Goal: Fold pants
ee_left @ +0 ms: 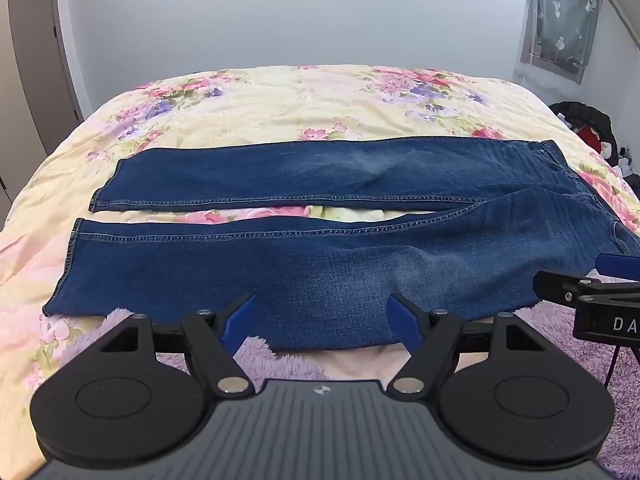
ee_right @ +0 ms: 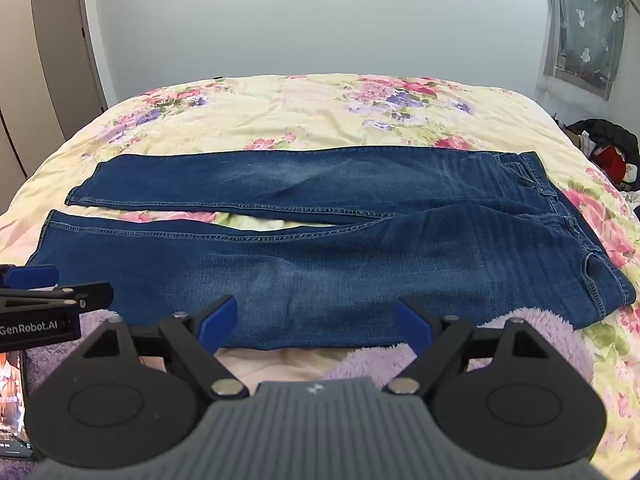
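Observation:
Dark blue jeans (ee_left: 320,264) lie flat across the bed, both legs side by side with hems at the left and the waistband (ee_right: 560,216) at the right. My left gripper (ee_left: 322,314) hovers open just before the near leg's front edge, nothing between its blue fingertips. My right gripper (ee_right: 316,320) stands equally open before that same edge, a little further right, also empty. Each gripper shows at the side of the other's view: the right one's black frame (ee_left: 580,292) and the left one's frame (ee_right: 48,300).
A floral yellow bedspread (ee_left: 280,100) covers the bed. A fluffy purple blanket (ee_right: 540,332) lies along the near edge under the grippers. Dark clothes (ee_right: 608,140) are piled past the bed's right side. A phone (ee_right: 12,400) rests at the lower left. A wardrobe door (ee_right: 60,40) stands at the left.

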